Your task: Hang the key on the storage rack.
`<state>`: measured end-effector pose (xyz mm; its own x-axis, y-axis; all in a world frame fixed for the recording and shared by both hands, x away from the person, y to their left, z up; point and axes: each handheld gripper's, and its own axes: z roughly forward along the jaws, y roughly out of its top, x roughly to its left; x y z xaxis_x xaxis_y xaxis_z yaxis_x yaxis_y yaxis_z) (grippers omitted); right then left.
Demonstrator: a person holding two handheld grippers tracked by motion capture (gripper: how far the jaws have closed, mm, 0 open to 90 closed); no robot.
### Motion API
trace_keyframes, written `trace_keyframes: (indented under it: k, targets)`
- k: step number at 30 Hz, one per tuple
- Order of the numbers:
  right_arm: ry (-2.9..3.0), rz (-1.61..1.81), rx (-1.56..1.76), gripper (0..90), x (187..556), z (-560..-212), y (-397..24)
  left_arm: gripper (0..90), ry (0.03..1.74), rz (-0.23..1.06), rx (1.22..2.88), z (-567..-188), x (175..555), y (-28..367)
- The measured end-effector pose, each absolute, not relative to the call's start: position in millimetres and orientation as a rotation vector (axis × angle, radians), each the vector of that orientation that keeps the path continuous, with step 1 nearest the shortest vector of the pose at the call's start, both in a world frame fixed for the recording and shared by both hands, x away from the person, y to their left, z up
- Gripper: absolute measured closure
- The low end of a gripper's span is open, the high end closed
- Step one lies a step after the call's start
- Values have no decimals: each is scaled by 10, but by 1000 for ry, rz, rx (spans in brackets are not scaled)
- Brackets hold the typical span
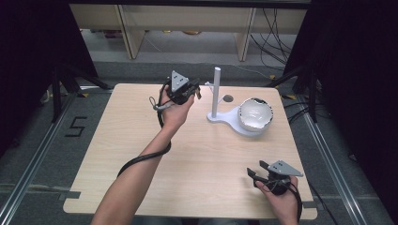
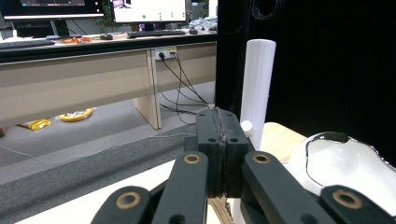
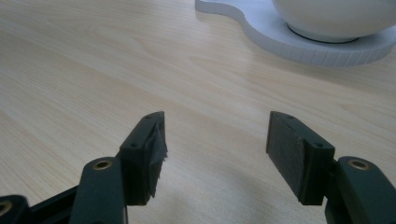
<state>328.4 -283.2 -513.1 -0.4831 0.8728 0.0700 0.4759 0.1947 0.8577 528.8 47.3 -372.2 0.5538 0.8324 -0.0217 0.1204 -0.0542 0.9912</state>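
A white stand [image 1: 224, 118] with an upright post [image 1: 216, 91] sits at the back right of the wooden table [image 1: 141, 154]. A white bowl with a dark rim [image 1: 256, 114] rests on the stand's base. My left gripper [image 1: 197, 89] is held up in the air just left of the post, pointing at it. In the left gripper view its jaws are pressed together with nothing between them [image 2: 222, 140], and the post [image 2: 257, 79] and bowl [image 2: 341, 168] lie just beyond. My right gripper [image 1: 252, 172] rests low near the front right corner, open and empty [image 3: 215, 149], facing the stand's base [image 3: 280, 37].
A small white peg [image 2: 246, 127] sticks out of the post's side near the left jaws. A round hole [image 1: 228, 98] is in the table behind the stand. Beyond the table are desk legs [image 1: 133, 33] and floor cables [image 1: 277, 42].
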Motion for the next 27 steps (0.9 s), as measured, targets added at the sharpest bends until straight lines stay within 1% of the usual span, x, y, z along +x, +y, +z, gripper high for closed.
trace_keyframes:
  k: [27]
  targets:
    - [2042, 1233, 1265, 385, 3286, -5135, -2829, 890, 846, 712, 1525, -3671, 5334, 240]
